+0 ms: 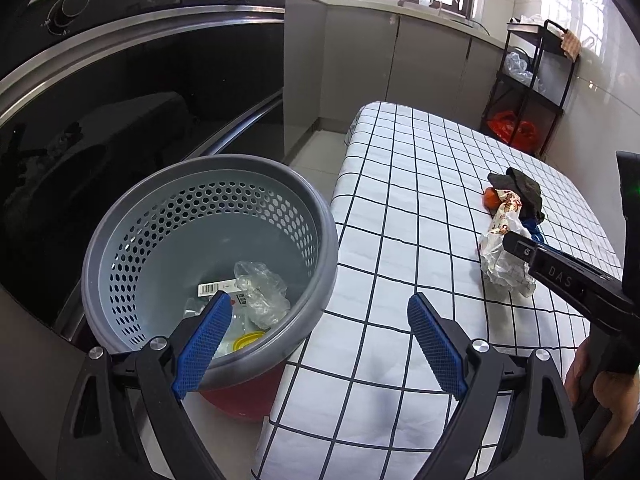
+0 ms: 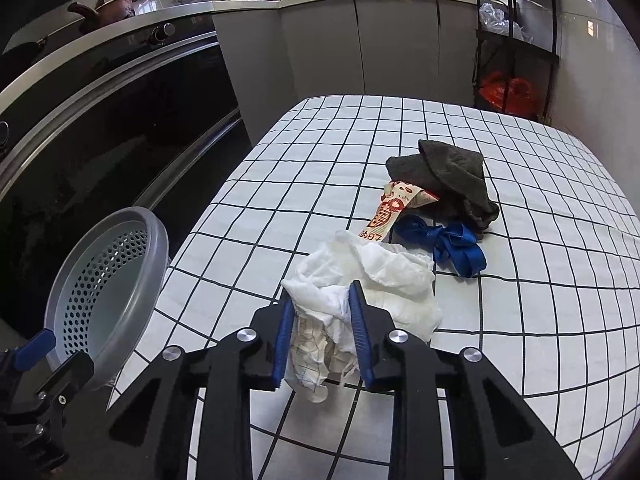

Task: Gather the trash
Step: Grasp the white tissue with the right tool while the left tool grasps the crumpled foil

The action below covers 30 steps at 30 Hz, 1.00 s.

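Crumpled white wrapper [image 2: 360, 280] sits on the checked table [image 2: 520, 320], and I have my right tongs [image 2: 320, 304] clenched on its near end, blue pads pressing both sides. My left tongs [image 1: 320, 308] hang spread wide with nothing between them, over the rim of the grey perforated bin [image 1: 120, 248] just beside the table's edge

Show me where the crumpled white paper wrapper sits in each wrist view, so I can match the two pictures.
Left wrist view: the crumpled white paper wrapper lies at the right on the checked tablecloth, with the right tool on it.
Right wrist view: lower centre, pinched between the right tool's blue pads.
Shared landmark: the grey perforated bin beside the table's left edge.
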Tool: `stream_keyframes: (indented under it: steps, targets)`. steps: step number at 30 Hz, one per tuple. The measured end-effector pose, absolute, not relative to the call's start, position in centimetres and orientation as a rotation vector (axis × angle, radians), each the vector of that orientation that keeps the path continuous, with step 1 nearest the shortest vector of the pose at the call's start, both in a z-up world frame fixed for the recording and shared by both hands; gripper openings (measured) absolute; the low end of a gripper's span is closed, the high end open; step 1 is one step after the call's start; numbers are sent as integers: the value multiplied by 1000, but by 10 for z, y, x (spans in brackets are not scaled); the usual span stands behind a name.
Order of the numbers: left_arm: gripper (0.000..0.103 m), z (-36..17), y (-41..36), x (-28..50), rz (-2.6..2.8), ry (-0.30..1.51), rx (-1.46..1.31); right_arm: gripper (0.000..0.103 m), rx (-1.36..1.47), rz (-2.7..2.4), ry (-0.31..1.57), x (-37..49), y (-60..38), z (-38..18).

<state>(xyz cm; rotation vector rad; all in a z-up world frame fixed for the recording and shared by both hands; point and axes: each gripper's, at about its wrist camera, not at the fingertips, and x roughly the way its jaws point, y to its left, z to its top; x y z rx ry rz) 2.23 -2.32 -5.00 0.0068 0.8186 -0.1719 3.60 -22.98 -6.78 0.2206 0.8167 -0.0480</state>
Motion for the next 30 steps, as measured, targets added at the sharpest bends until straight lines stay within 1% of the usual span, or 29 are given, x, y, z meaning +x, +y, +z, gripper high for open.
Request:
stream_keyframes:
  steps: [3,11,13,18,21,30]
  targets:
    - [88,-48,-28,20,-180,817,16,12,262,-23,803,30,-236,-64]
    - [88,-44,-43,13,-206,816,42,12,352,29,761,3,-252,-54]
    - [88,-44,-48,12,-216,817,52,13,374,43,781,-1,-257,-56]
    - [88,-43,-61,7,-233,821,77,14,423,43,765,-15,-270,-61]
    - [88,-41,-70,2,-244,814,100,25,450,43,751,-23,-279,-61]
    - [88,-38,-89,-6,-267,811,137,25,417,6,740,-33,-291,-63]
